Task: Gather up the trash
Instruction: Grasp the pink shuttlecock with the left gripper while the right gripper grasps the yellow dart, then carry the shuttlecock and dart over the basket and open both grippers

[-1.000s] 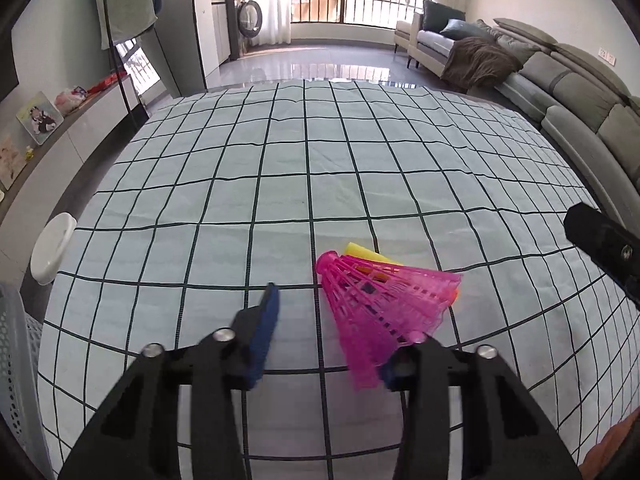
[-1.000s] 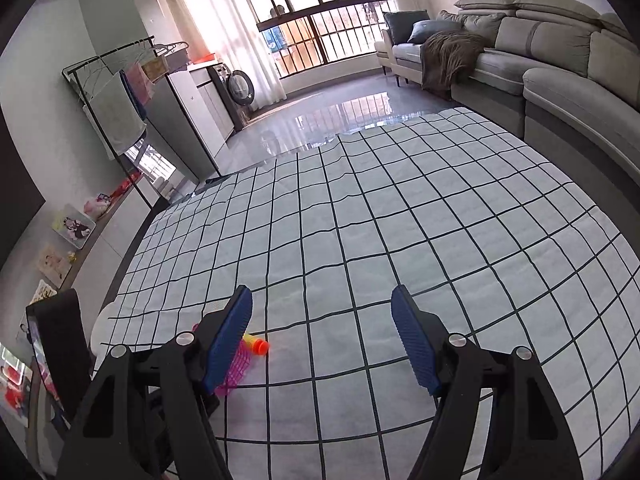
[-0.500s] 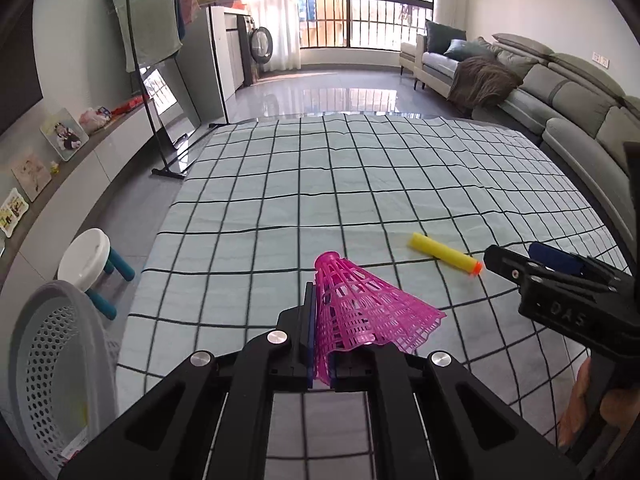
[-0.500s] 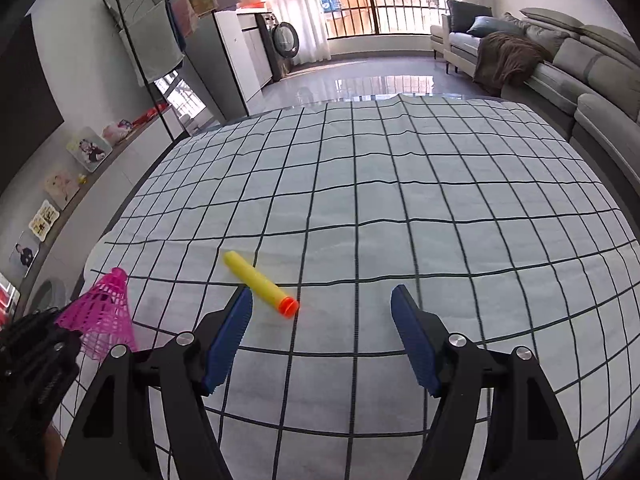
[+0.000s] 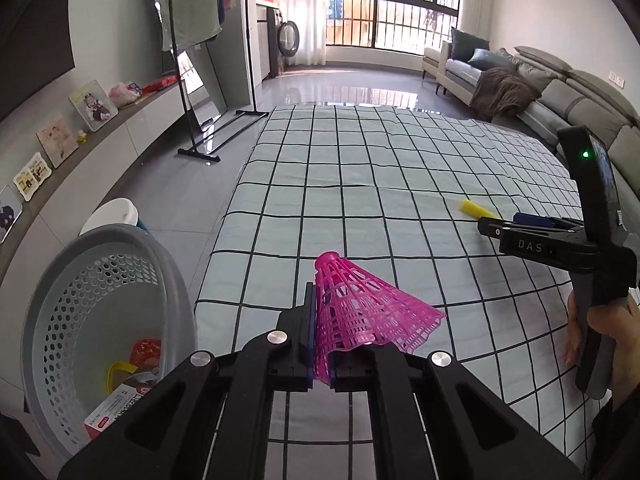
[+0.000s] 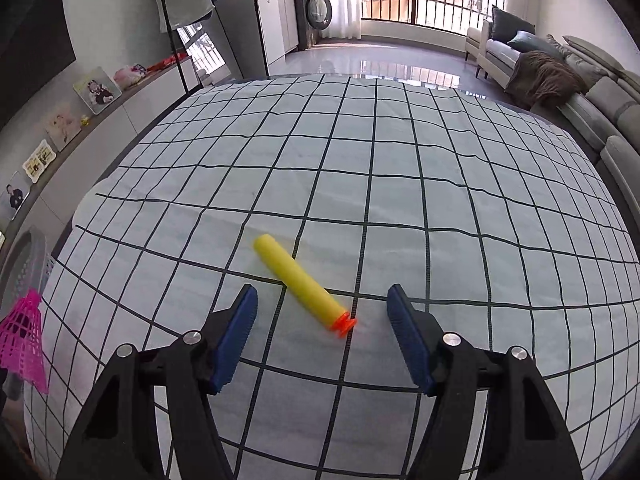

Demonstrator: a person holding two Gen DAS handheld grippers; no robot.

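Pink shuttlecock (image 5: pixel 360 312) clamped in L gripper (image 5: pixel 320 364), yellow foam dart (image 6: pixel 302 284) btwn closing R gripper (image 6: pixel 322 308) pads, untouched

Shuttlecock (image 5: pixel 360 312) over the checked sheet (image 5: pixel 360 184), basket (image 5: pixel 100 308) at its 9 o'clock. Foam dart (image 6: pixel 302 282) on sheet, sofa (image 6: pixel 600 92) at 2 o'clock.

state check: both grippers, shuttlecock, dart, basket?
left gripper: shut on the shuttlecock
shuttlecock: clamped by its skirt, off the mat
right gripper: jaws closing, pads not yet touching the dart
dart: lying flat on the mat, between the right jaws, orange tip nearest the camera
basket: holds some trash, not full
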